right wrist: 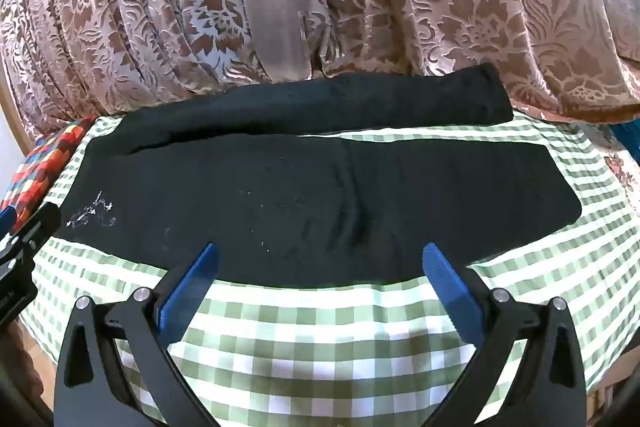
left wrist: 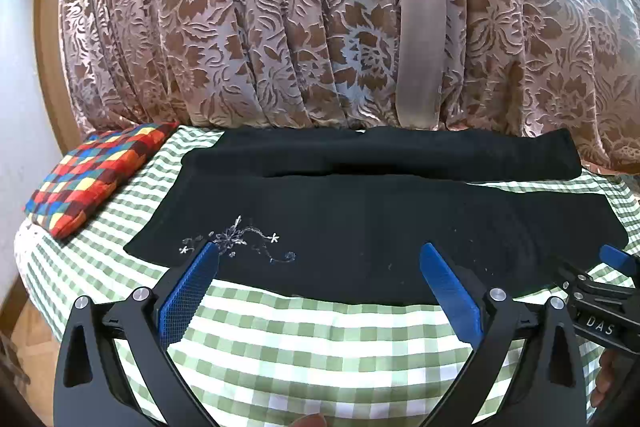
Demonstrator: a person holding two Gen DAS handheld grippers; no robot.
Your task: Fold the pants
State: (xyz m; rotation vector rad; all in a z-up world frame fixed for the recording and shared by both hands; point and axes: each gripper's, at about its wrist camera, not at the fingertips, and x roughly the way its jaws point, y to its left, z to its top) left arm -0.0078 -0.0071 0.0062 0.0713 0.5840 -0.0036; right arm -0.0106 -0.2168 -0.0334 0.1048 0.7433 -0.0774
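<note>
Here we see soft black pants [left wrist: 360, 211] with pale embroidery [left wrist: 240, 239] lying flat lengthwise left to right on a green-checked cloth [left wrist: 320, 339], patchwork cushion [left wrist: 96, 179] leftward, floral curtain [left wrist: 240, 27] behind, while our left gripper [left wrist: 318, 255] and right gripper [right wrist: 318, 255] hover wide open, empty, at the near edge.

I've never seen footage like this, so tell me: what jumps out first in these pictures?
The black pants lie spread across a green-checked cloth, both legs stretched sideways, with pale floral embroidery near one end. Behind them hangs a brown flowered curtain, and a bright patchwork cushion sits at the far left. Up close, the blue fingers of the left tool and the right tool stand wide open over the near edge.
</note>
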